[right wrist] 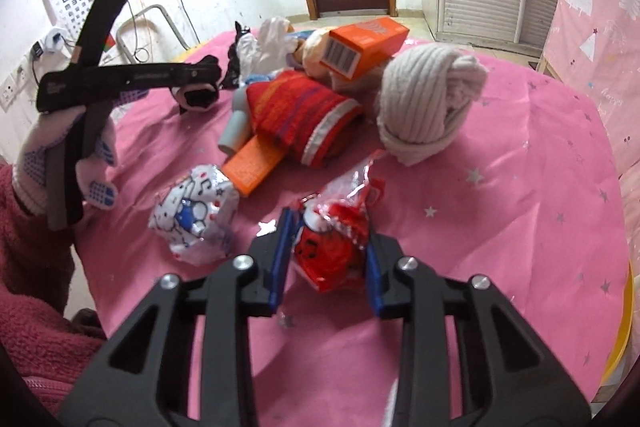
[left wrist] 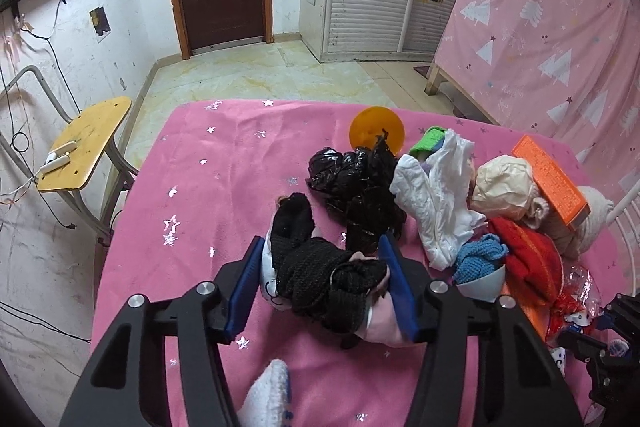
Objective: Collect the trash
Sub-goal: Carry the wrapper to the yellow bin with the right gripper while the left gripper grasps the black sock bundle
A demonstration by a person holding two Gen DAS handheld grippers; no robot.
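My left gripper (left wrist: 322, 259) is shut on a black knit bundle (left wrist: 320, 275) with white and pink parts, low over the pink tablecloth (left wrist: 208, 195). My right gripper (right wrist: 326, 239) is shut on a crumpled red plastic wrapper (right wrist: 336, 231) that rests on the cloth. A white cartoon-print wrapper (right wrist: 196, 219) lies just left of it. A crumpled black plastic bag (left wrist: 352, 183) and a white plastic bag (left wrist: 432, 195) lie beyond the left gripper. The left gripper with its gloved hand also shows in the right wrist view (right wrist: 200, 83).
The pile holds an orange box (right wrist: 364, 47), a red knit cloth (right wrist: 300, 111), a beige knit roll (right wrist: 424, 103), a blue knit piece (left wrist: 480, 255) and an orange round lid (left wrist: 376, 133). A wooden chair (left wrist: 84, 143) stands left of the table. A pink-covered bed (left wrist: 560, 39) is at the right.
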